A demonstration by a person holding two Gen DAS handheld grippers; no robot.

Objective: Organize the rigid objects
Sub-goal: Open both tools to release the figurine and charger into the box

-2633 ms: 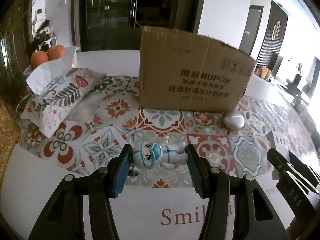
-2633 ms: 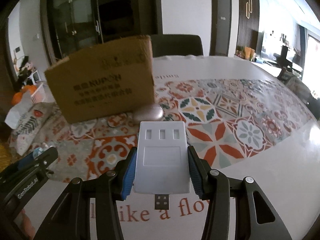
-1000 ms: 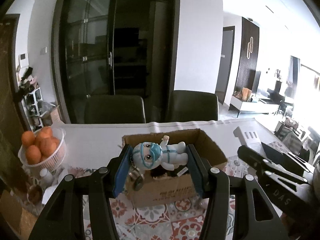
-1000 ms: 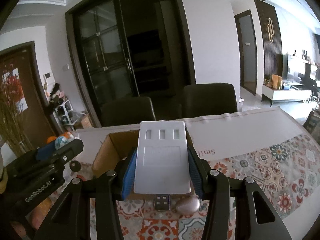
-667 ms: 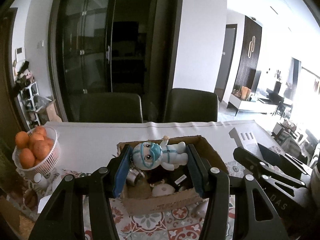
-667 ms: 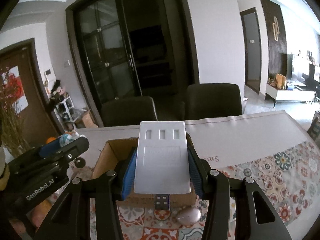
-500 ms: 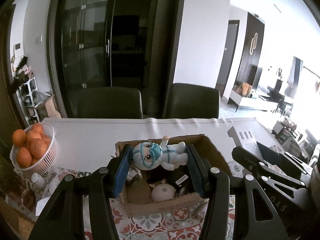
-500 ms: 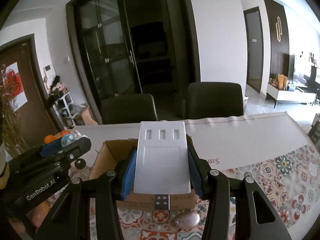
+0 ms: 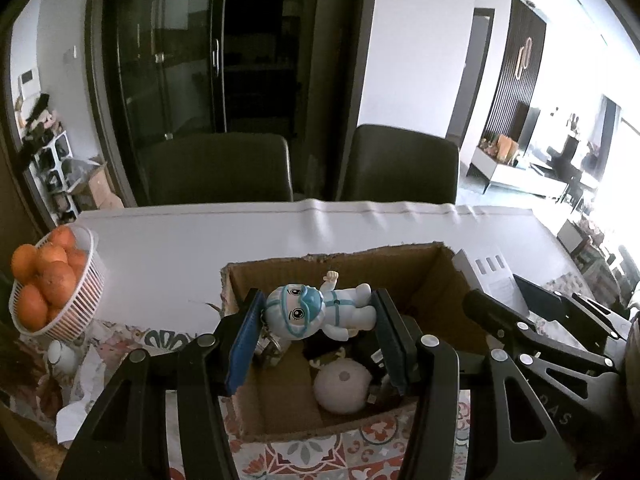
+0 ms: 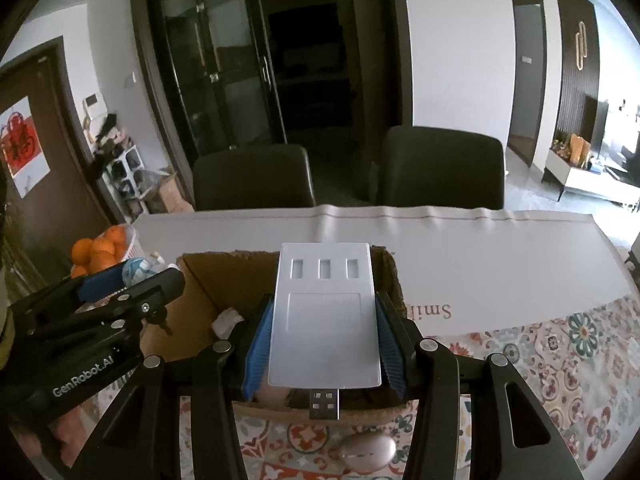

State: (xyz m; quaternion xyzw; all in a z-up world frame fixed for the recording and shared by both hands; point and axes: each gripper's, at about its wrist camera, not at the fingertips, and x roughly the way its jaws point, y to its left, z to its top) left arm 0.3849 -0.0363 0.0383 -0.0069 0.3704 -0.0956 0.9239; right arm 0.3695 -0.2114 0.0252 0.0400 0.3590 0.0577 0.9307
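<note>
Hovering over one open cardboard box (image 9: 436, 276), both grippers loaded. Largest first: table (image 9: 240, 236) with white far strip bare up to its back edge, two dark chairs (image 9: 218, 168) tucked behind it; patterned tablecloth (image 10: 568, 352) free to the right of the box. Box walls stand up all round, top open, rim ragged at the back.

Left gripper (image 9: 318, 314) clamps one masked doll figurine (image 9: 316, 312) sideways, head on the left pad, feet on the right, above the box's left half. Right gripper (image 10: 324, 340) is closed on one flat white USB hub (image 10: 324, 316), three slots at the far end, plug pointing back at the camera, over the box's right half. Grippers sit side by side, near each other, not touching.

Left view only: box floor, with one pale round object (image 9: 342, 386), dark items beside it and something metallic under the doll; kinds unclear. One white basket of oranges (image 9: 44, 280) at table's left edge, at least six visible.

Right view only: one smooth silver pebble-shaped object (image 10: 366, 450) on the cloth just outside the box's near wall, and printed lettering (image 10: 430, 312) on the white strip.
</note>
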